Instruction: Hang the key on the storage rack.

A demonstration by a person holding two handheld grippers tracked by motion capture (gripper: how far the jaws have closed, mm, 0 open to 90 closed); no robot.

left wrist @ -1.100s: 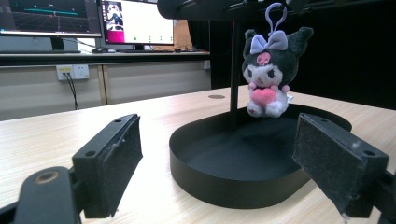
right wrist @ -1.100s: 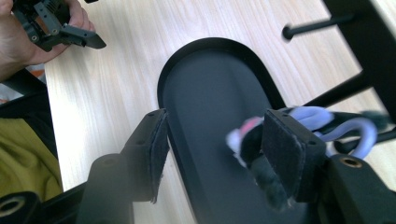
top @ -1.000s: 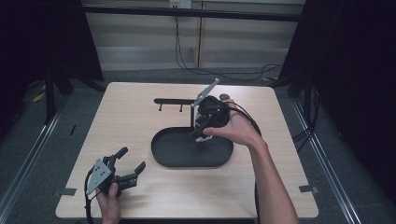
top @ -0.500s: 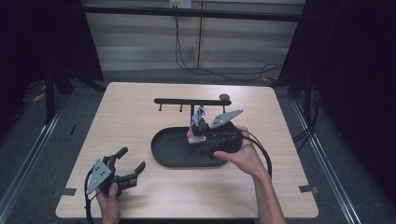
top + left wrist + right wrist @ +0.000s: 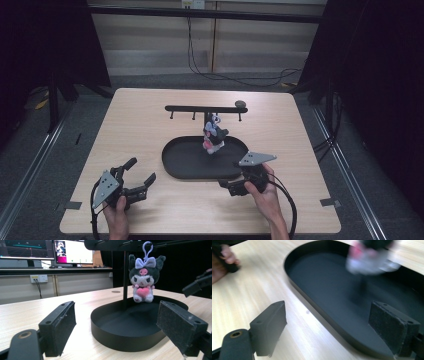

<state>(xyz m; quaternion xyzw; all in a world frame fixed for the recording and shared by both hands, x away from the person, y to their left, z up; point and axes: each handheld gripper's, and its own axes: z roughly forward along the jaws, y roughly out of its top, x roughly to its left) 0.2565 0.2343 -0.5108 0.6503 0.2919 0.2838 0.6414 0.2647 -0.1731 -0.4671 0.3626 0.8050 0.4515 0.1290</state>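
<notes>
A small black-and-white plush toy (image 5: 214,135) with a lilac bow and pink heart hangs by its lilac clip from the black rack bar (image 5: 205,108), above the far part of the oval black tray (image 5: 185,167). In the left gripper view the plush (image 5: 143,281) dangles beside the rack post (image 5: 125,277). My left gripper (image 5: 142,169) rests open at the near left of the table, aimed at the tray (image 5: 120,341). My right gripper (image 5: 228,187) is open near the tray's front right rim. The right gripper view shows the tray (image 5: 324,275) and a blurred plush (image 5: 369,260).
The wooden table (image 5: 140,120) is bare around the tray. Monitors (image 5: 70,251) stand on a desk behind it in the left gripper view. The hand on the left gripper (image 5: 222,262) appears top left in the right gripper view. Dark floor and cables surround the table.
My right gripper has pulled back from the plush at the rack, over the tray, to the near right of the table, open. The plush stays hanging. The left gripper has not moved.
</notes>
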